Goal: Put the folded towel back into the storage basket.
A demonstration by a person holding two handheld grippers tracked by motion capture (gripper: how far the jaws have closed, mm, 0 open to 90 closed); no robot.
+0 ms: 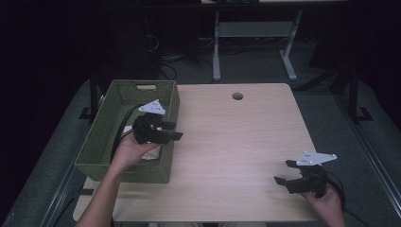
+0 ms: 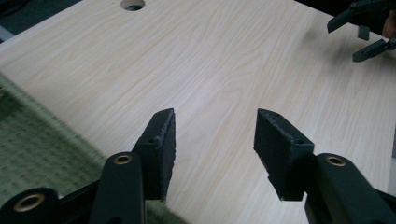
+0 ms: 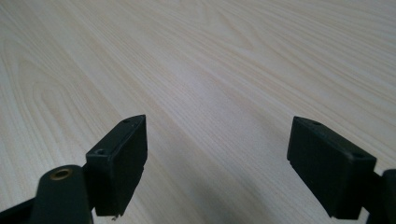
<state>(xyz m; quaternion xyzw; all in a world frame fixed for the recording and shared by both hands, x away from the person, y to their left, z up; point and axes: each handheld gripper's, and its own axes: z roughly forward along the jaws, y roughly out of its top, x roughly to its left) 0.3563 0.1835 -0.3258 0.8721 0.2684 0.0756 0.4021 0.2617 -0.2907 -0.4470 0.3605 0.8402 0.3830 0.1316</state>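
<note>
A green woven basket [image 1: 106,137] sits at the left edge of the light wooden table [image 1: 227,142], its long side running away from the person, with a cut-out handle in its far wall. Something pale lies on the basket's floor near its front right corner — what it is cannot be told.

The left gripper [image 1: 174,131] is held over the basket's right wall, its jaws pointing out past that wall toward the bare middle of the table. In the left gripper view the left gripper [image 2: 215,140] has its jaws spread apart with nothing between them, only wood grain below, and the basket's weave [image 2: 42,149] shows at the lower left.

The right gripper [image 1: 283,172] hovers well apart from the basket, near the table's front right corner, jaws aimed back toward the basket. In its own view the right gripper [image 3: 217,163] stands wide apart and empty above the tabletop.

A round cable hole [image 1: 237,96] lies beyond the basket's far right corner, near the table's far edge.
</note>
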